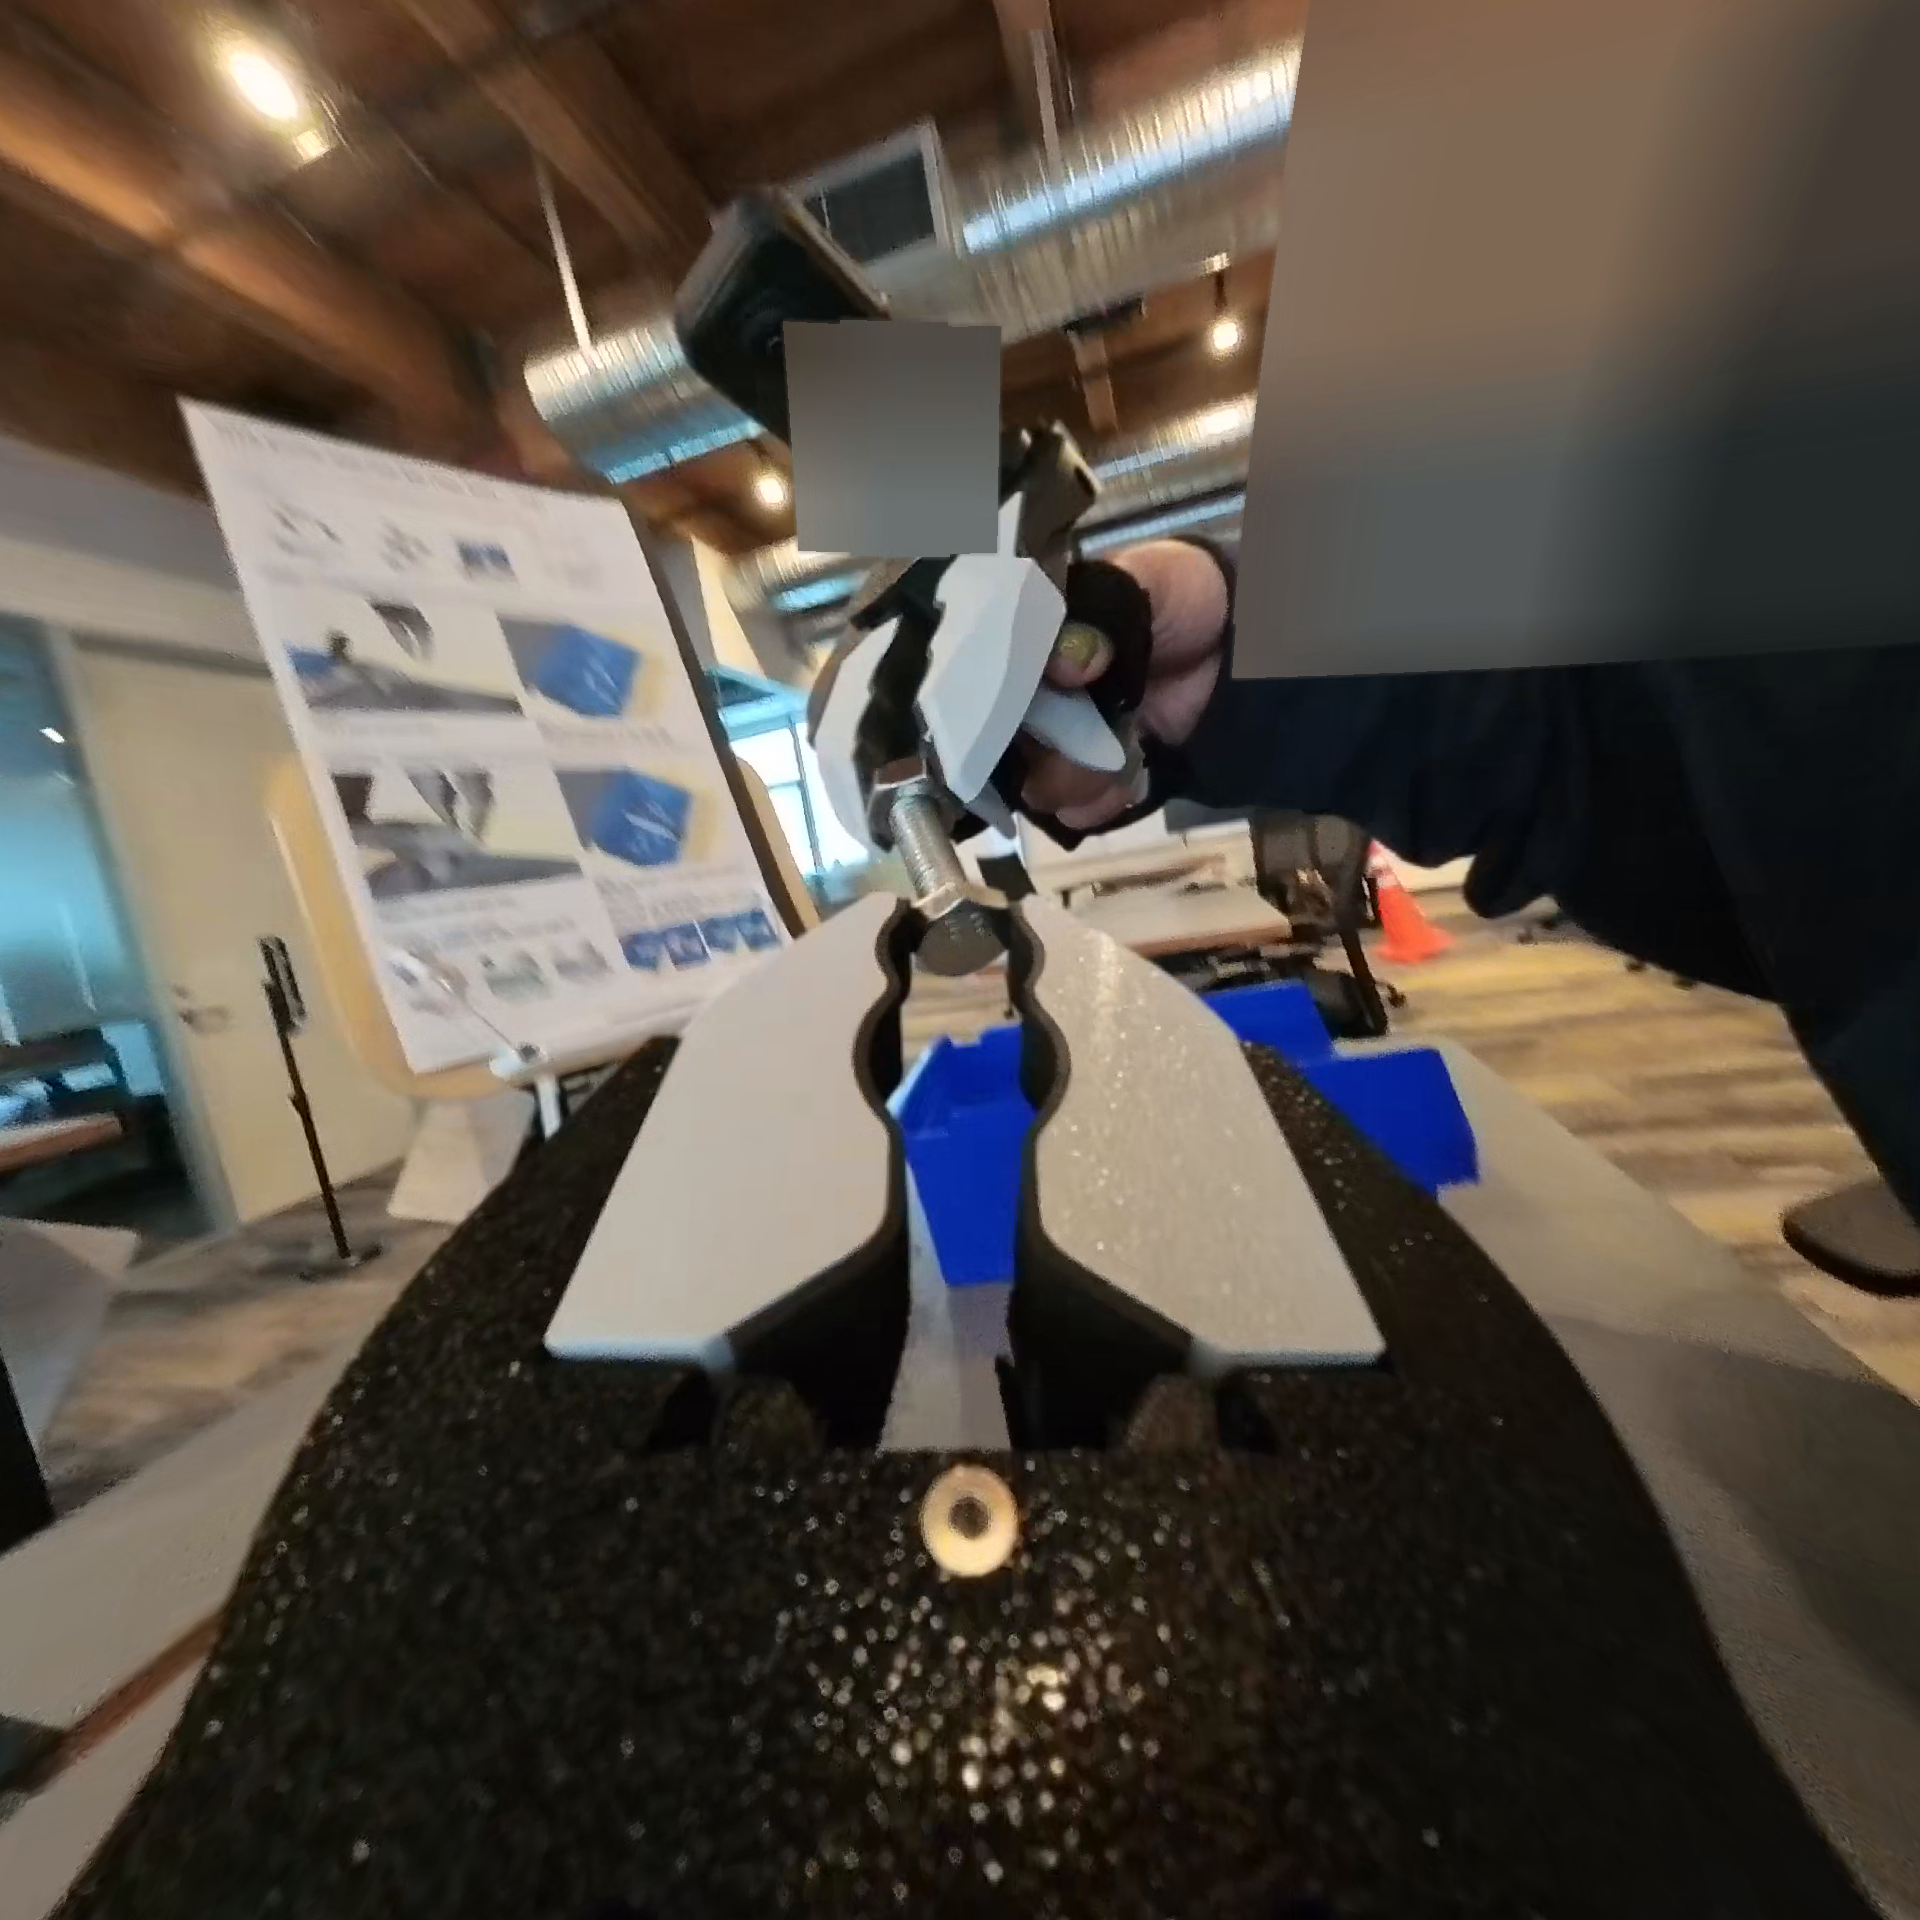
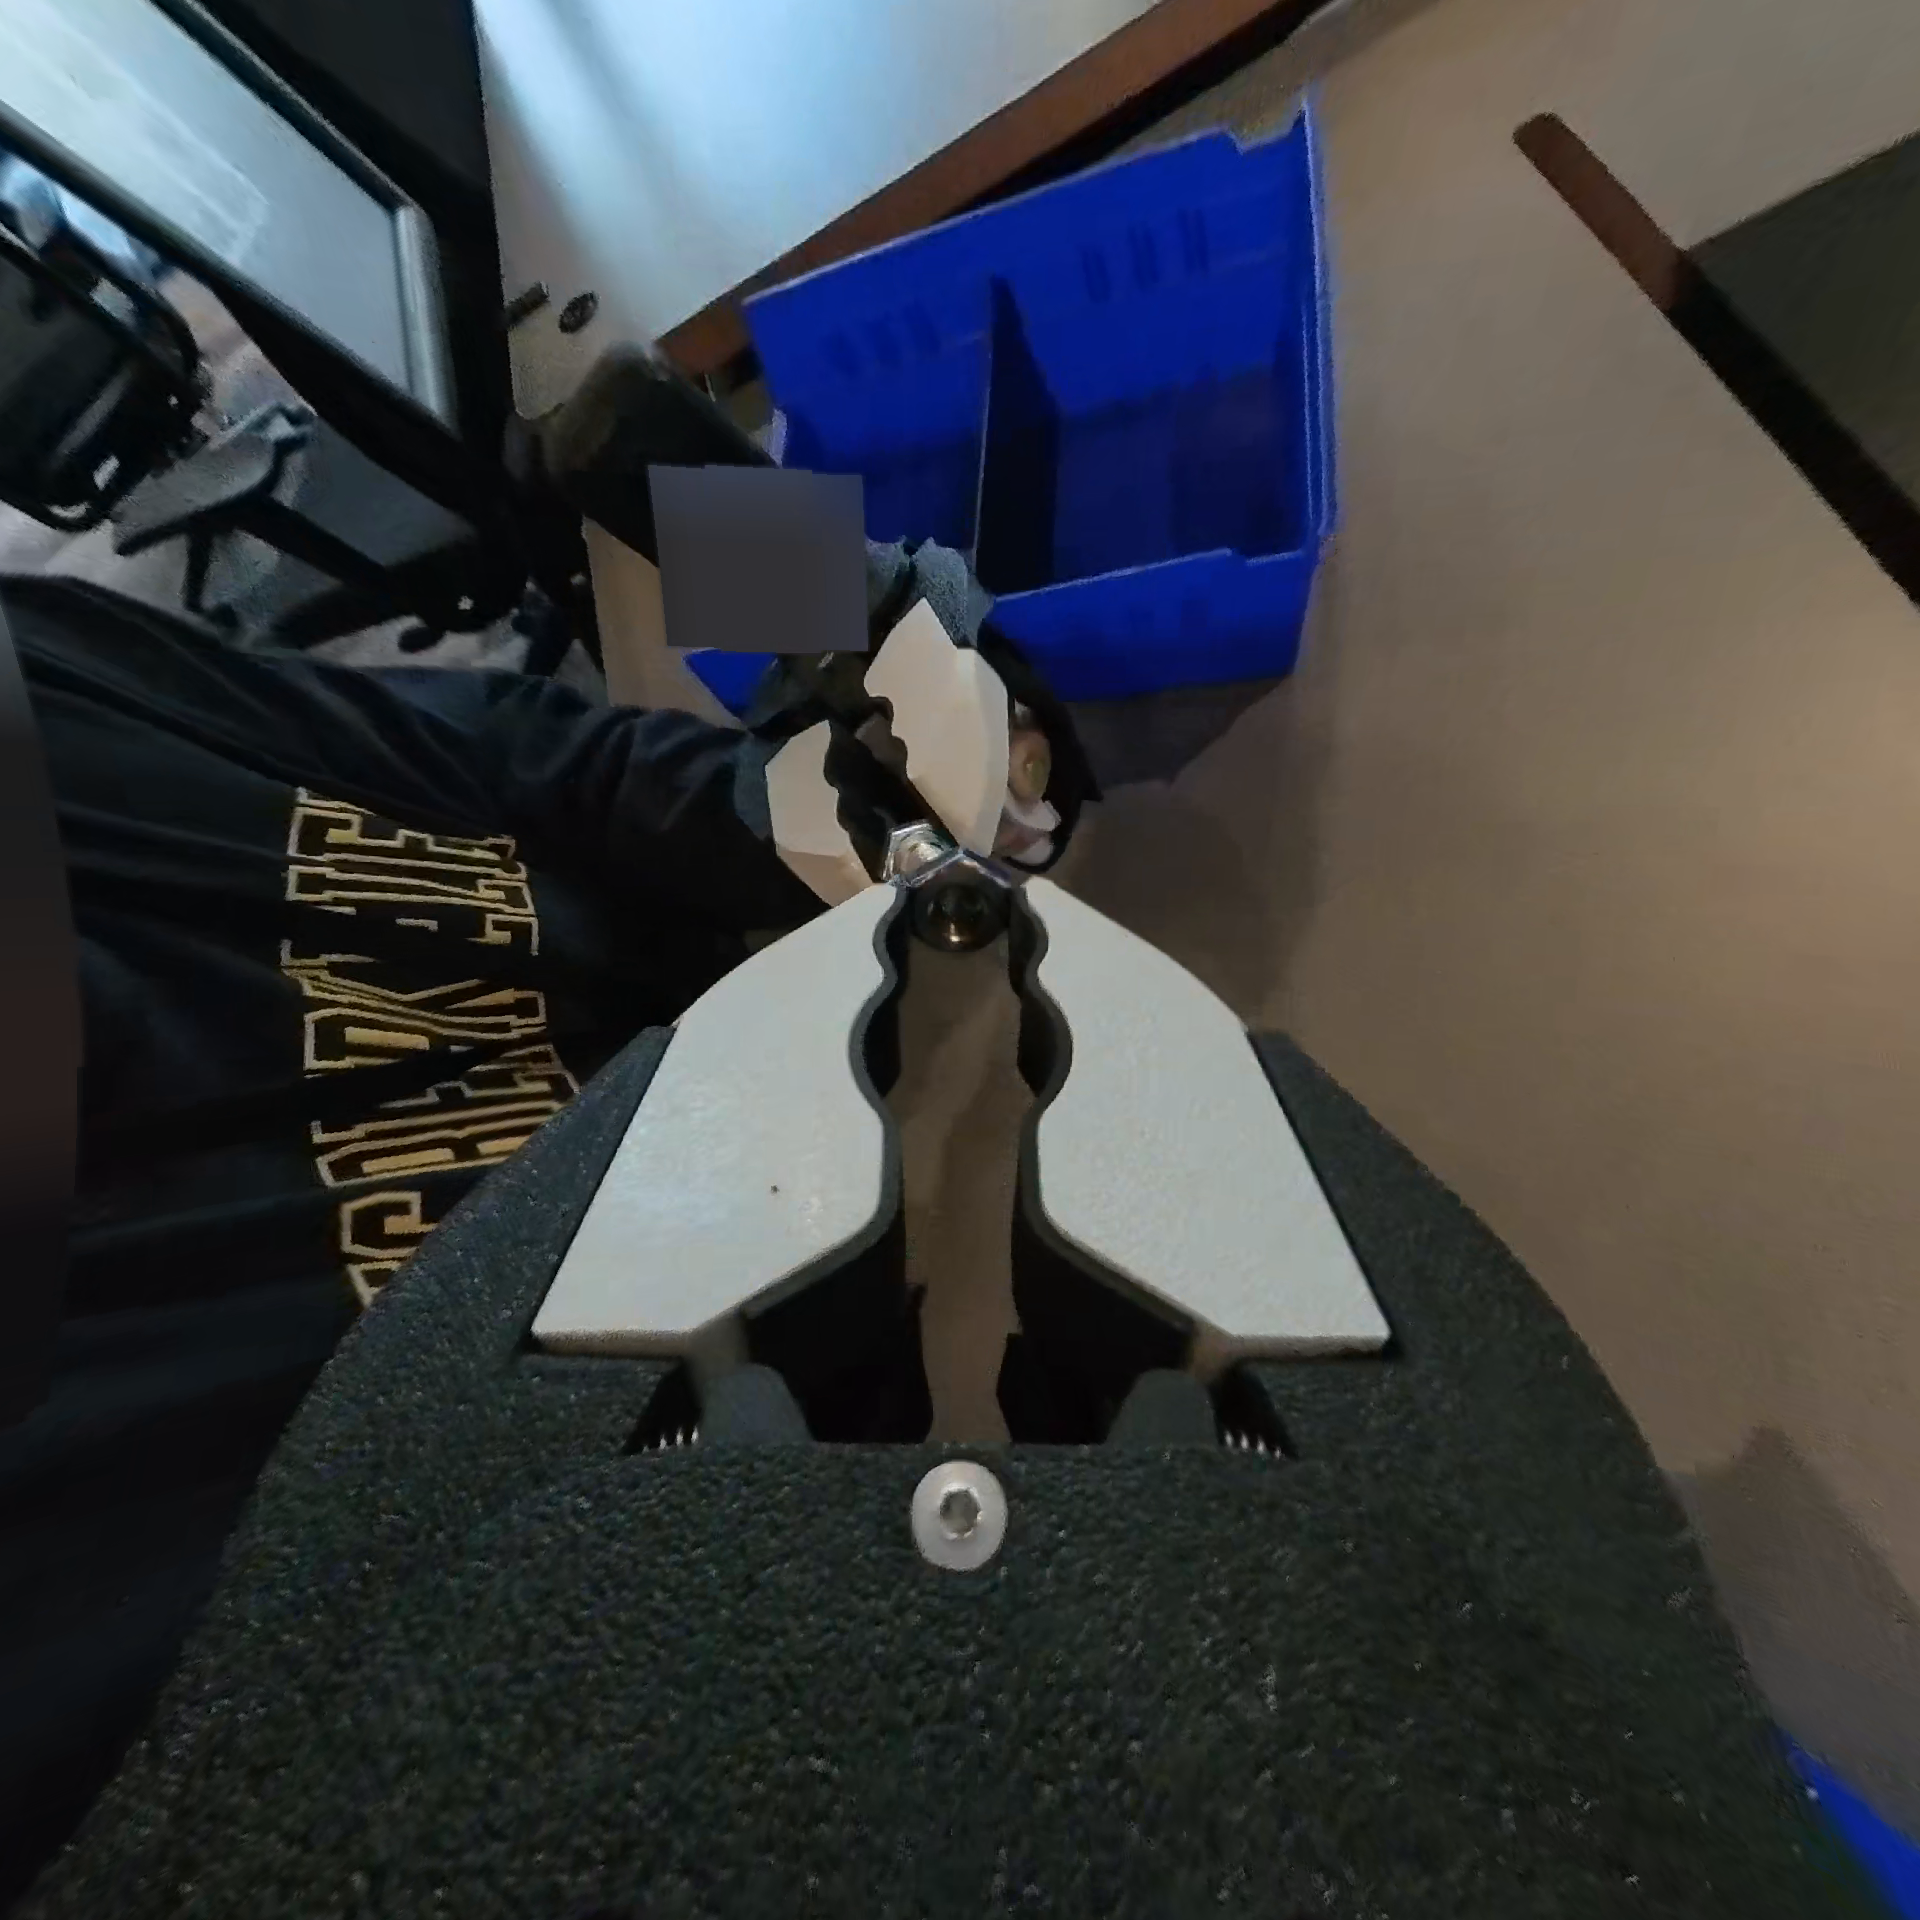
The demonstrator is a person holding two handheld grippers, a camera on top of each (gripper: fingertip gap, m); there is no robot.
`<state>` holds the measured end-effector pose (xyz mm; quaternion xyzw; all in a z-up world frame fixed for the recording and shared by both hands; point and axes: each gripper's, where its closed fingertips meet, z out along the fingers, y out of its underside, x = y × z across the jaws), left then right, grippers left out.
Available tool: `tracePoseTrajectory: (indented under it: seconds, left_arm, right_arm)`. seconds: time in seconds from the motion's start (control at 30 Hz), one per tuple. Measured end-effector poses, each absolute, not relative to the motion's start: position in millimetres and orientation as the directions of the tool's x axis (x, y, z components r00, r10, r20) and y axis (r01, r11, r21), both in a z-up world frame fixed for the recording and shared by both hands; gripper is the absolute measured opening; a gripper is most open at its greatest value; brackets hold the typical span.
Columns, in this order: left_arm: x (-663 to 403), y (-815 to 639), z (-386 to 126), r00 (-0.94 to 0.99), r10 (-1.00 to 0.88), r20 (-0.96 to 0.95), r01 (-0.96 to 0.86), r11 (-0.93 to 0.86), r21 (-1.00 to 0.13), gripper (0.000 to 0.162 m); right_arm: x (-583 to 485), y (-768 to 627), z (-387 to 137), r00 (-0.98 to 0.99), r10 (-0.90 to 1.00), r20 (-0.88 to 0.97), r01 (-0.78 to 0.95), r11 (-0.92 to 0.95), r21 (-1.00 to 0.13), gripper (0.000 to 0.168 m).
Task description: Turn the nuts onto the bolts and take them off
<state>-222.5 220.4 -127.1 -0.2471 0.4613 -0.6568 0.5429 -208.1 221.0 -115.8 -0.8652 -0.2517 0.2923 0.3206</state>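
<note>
In the left wrist view my left gripper (image 1: 956, 930) is shut on the hex head of a silver bolt (image 1: 925, 862), held up in the air. The threaded shaft runs up to a nut (image 1: 896, 777) gripped by the right gripper (image 1: 925, 790), which a gloved hand holds. In the right wrist view my right gripper (image 2: 954, 914) is shut on the nut (image 2: 951, 923), seen end-on with its dark hole. Just beyond it the left gripper (image 2: 914, 831) clamps the bolt head (image 2: 920, 850). The two grippers face each other, tip to tip.
Blue plastic bins (image 2: 1143, 416) stand on the beige table (image 2: 1558, 935) below the grippers; they also show in the left wrist view (image 1: 1351, 1101). The person's dark sleeve (image 1: 1558, 790) is at right. A poster board (image 1: 468, 727) and an orange cone (image 1: 1408, 925) stand farther off. My two grippers' fingertips are within a few centimetres of each other.
</note>
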Motion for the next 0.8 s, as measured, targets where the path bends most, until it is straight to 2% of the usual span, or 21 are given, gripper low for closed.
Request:
tracePoseTrajectory:
  seconds: [0.3, 0.47, 0.57, 0.7, 0.8]
  left_arm:
    - [-230.7, 219.1, -123.4, -0.309, -0.940, -0.148, 0.503, -0.029, -0.864, 0.017]
    - [-234.7, 223.3, -120.0, -0.344, -0.932, -0.111, 0.516, -0.089, -0.852, 0.017]
    - [-238.9, 224.3, -117.7, -0.400, -0.913, -0.083, 0.520, -0.152, -0.841, 0.017]
    - [-240.8, 223.3, -119.3, -0.473, -0.879, -0.059, 0.500, -0.213, -0.839, 0.017]
    - [-239.2, 220.6, -123.5, -0.504, -0.862, -0.055, 0.476, -0.225, -0.850, 0.017]
  right_arm:
    - [-218.7, 221.9, -112.4, 0.695, 0.633, -0.342, 0.266, -0.668, -0.695, 0.020]
    - [-219.7, 217.8, -100.7, 0.647, 0.693, -0.320, 0.263, -0.596, -0.759, 0.038]
    - [-215.4, 206.3, -94.5, 0.578, 0.792, -0.197, 0.368, -0.468, -0.803, 0.037]
    - [-219.6, 182.1, -108.1, 0.436, 0.899, -0.044, 0.571, -0.314, -0.759, 0.034]
    - [-231.9, 177.2, -111.5, 0.371, 0.925, 0.078, 0.646, -0.197, -0.737, 0.031]
